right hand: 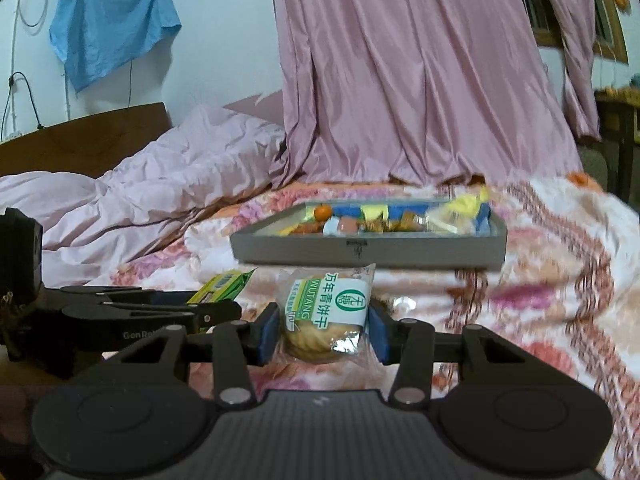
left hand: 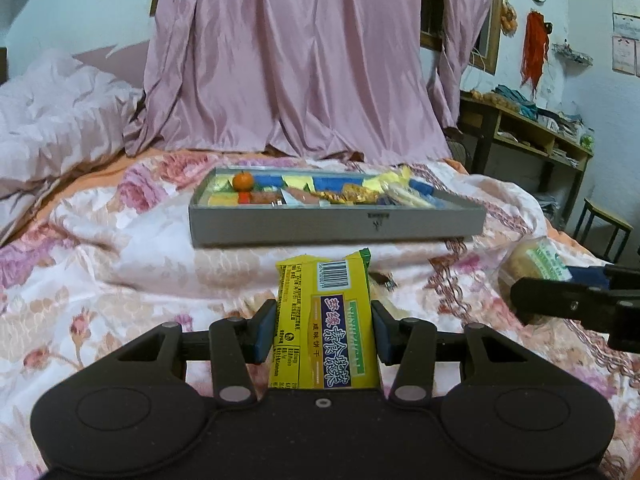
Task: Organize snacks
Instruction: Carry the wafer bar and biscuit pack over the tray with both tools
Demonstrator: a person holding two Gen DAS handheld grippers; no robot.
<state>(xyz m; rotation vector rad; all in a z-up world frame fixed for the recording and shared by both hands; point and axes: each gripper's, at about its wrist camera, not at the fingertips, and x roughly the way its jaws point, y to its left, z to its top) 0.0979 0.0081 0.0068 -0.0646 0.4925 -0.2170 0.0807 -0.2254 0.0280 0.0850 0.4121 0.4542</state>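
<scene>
My left gripper (left hand: 324, 330) is shut on a yellow cracker packet (left hand: 326, 320) with a barcode, held above the flowered bedspread. A clear-wrapped round biscuit pack (right hand: 326, 316) with a green and white label sits between the blue pads of my right gripper (right hand: 326, 330), which is shut on it. That same biscuit pack (left hand: 534, 268) and right gripper (left hand: 520, 294) show at the right edge of the left wrist view. The left gripper (right hand: 224, 306) and its yellow packet (right hand: 224, 286) show at the left of the right wrist view. Ahead lies a grey tray (left hand: 336, 222) (right hand: 368, 250) holding several snacks and a small orange (left hand: 243, 181).
The bedspread (left hand: 100, 260) is soft and uneven. A rumpled pink quilt (right hand: 140, 200) lies at the left, and pink curtains (left hand: 296, 60) hang behind the tray. A wooden shelf unit (left hand: 528, 128) and a stool (left hand: 604, 220) stand at the right.
</scene>
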